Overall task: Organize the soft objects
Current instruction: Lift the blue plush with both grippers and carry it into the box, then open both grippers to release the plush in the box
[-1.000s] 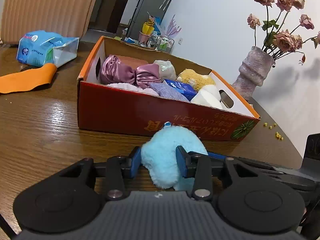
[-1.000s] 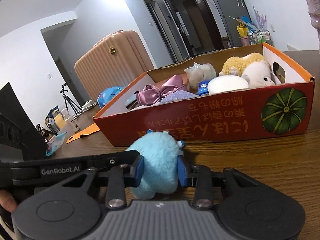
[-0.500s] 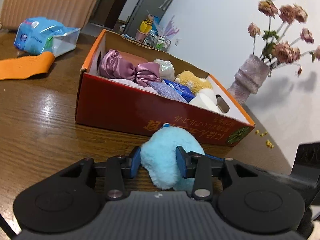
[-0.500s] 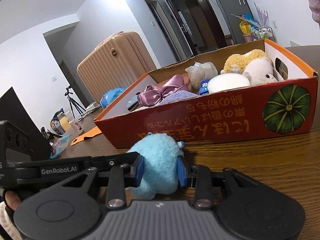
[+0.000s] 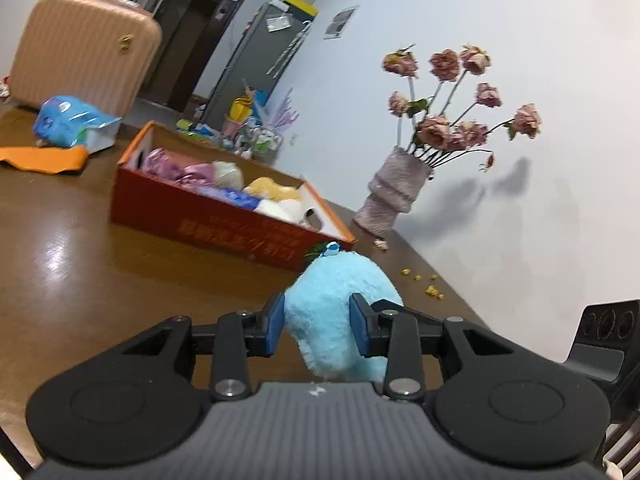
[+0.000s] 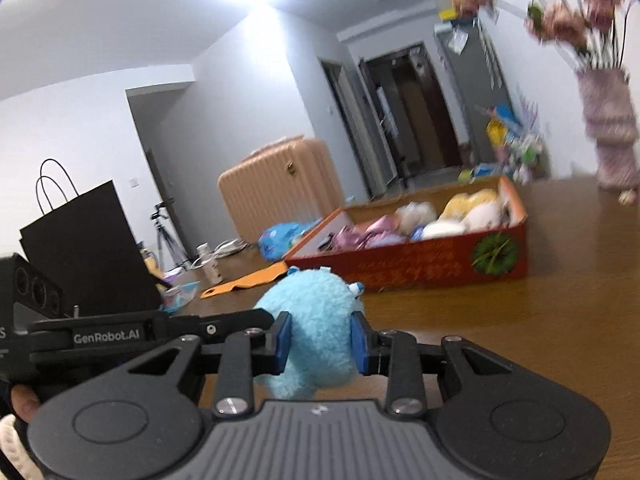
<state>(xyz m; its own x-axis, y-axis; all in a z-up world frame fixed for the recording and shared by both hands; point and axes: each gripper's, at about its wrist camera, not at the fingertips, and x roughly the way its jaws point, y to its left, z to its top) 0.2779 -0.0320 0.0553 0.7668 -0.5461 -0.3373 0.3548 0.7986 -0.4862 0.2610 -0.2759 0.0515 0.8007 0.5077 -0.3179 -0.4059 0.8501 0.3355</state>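
A fluffy light blue plush toy hangs just above the brown table, held from both sides. My left gripper is shut on it, its blue pads sunk into the fur. My right gripper is shut on the same plush toy; the left gripper's black arm reaches in from the left there. Farther back stands the red and orange cardboard box, open-topped and holding several soft things: a purple satin bow, a yellow plush, white pieces. The box lies well beyond the fingertips.
A vase of dried roses stands behind the box by the wall, with yellow crumbs nearby. A blue packet and an orange sheet lie far left. A black paper bag and a small bottle stand at the table's left.
Both grippers, still shut on the blue plush, have drawn back from the box and risen. The box now looks smaller and farther away, and more of the room shows.
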